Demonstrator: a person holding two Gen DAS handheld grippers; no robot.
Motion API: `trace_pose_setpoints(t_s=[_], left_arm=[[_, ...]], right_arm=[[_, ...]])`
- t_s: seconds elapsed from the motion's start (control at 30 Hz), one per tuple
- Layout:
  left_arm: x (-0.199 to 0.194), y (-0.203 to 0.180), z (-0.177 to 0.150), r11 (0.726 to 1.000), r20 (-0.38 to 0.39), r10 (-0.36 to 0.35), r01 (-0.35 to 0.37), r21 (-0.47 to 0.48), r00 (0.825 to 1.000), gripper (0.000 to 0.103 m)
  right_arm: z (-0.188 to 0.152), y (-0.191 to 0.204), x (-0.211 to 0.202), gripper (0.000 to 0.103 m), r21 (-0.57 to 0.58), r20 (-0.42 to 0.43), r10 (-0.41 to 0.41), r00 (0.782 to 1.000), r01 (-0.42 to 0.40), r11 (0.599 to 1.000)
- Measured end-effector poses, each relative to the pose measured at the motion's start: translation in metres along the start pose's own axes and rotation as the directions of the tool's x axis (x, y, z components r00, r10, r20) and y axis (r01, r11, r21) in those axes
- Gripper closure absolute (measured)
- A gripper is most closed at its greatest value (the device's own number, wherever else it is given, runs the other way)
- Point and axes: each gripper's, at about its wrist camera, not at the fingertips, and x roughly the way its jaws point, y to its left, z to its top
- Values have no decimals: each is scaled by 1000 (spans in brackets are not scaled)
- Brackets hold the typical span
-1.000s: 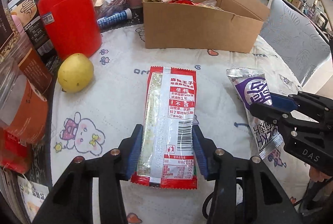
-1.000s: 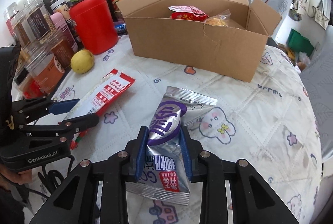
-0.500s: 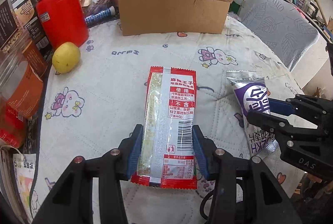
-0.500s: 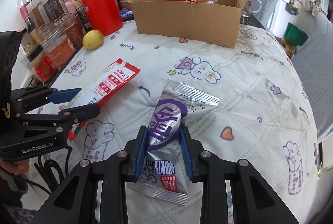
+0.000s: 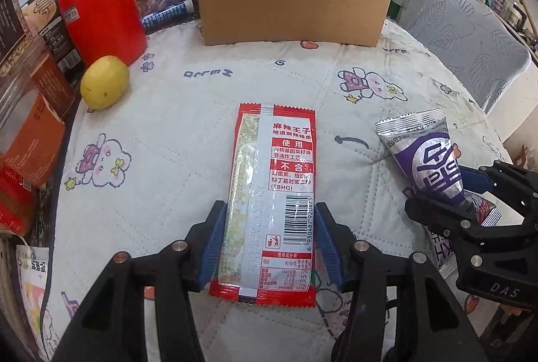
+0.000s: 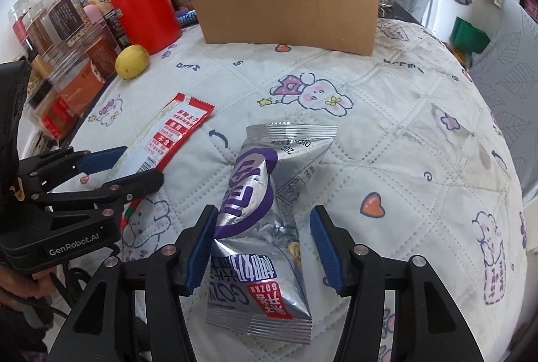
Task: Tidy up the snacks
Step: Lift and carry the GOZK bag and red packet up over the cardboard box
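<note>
Two snack packets lie flat on worktop [image 5: 188,126], nearer camera than cardboard box [image 5: 292,12]. Red packet [image 5: 272,204]: white panel reads "TBHQ", barcode 6 930487 920475. Left tongs [image 5: 269,241], marked "GenRobot.AI", jaws just widening, pads at packet edges, grip loosening. Silver-purple packet [image 6: 265,210], right of red one, reads "GOZKN". Right tongs [image 6: 262,244], marked "DAS", jaws just widening, right pad clear of packet. Yellow fruit [image 5: 105,87] and red canister [image 5: 101,12] left of box.
</note>
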Motion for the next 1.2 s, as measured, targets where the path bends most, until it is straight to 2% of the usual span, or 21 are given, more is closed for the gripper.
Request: trace_pose_setpoints(t_s=[0.1, 0.13, 0.17, 0.27, 0.5, 0.8, 1.2], left_arm=[[0, 0, 0, 1000, 14, 0, 0, 1, 1000, 51], [1, 0, 0, 1000, 17, -2, 2, 1, 1000, 51], [0, 1, 0, 1000, 23, -3, 3, 0, 1000, 52], [-1, 3, -1, 1000, 34, -8, 8, -6, 999, 56], [-8, 3, -2, 998, 37, -58, 59, -28, 998, 57], [-41, -7, -1, 996, 103, -88, 90, -9, 991, 57], [-86, -25, 5, 991, 196, -134, 128, 43, 971, 57]], right_arm=[[-1, 5, 1, 46, -24, 9, -34, 999, 34, 999], [-1, 5, 1, 50, -29, 16, -45, 999, 45, 999], [-1, 6, 1, 61, -36, 24, -52, 998, 53, 998], [-1, 4, 1, 65, -32, 32, -51, 998, 52, 998], [-2, 0, -11, 66, -12, 55, -30, 998, 31, 999], [-6, 7, -39, 66, -17, 106, 4, 994, -2, 1000], [-5, 6, -81, 66, -12, 190, 9, 982, -6, 1000]])
